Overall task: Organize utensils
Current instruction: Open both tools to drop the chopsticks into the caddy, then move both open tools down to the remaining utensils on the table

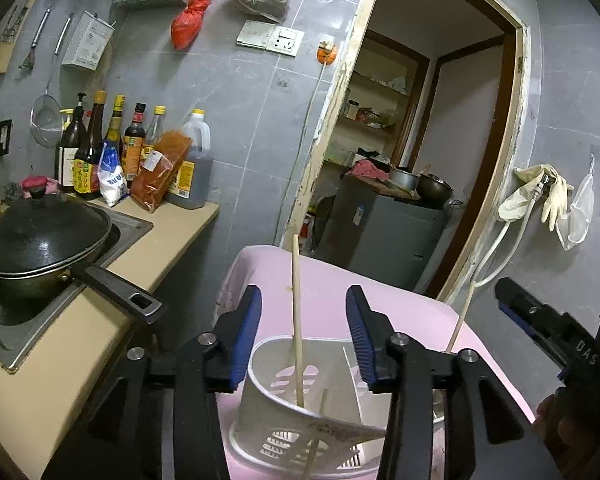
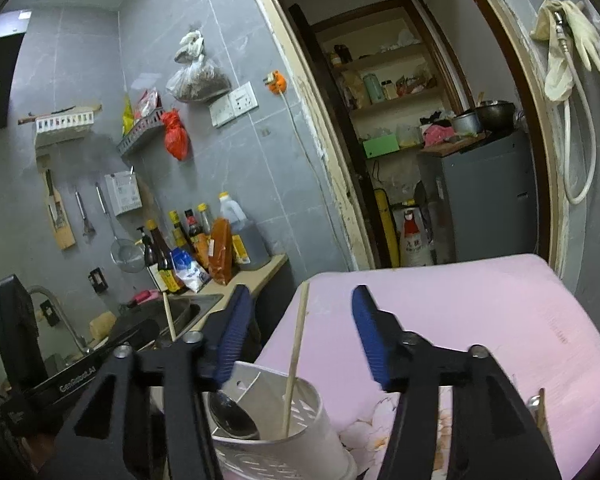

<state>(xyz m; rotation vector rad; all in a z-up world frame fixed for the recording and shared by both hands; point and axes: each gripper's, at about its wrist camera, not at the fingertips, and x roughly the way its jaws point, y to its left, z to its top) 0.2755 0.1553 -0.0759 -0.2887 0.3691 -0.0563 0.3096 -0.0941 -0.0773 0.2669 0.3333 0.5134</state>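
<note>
Both jaws wide, empty. Chopstick (image 1: 297, 332) stands in caddy (image 1: 300, 404); I'd pinch the next utensil low, drop vertical.

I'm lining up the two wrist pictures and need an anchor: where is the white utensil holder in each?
Left wrist: the white utensil holder sits bottom centre, between the open left claw tips, a chopstick upright inside.
Right wrist: the holder sits bottom centre-left, holding a spoon and chopstick.
Shared landmark: the red bag on the wall.
</note>
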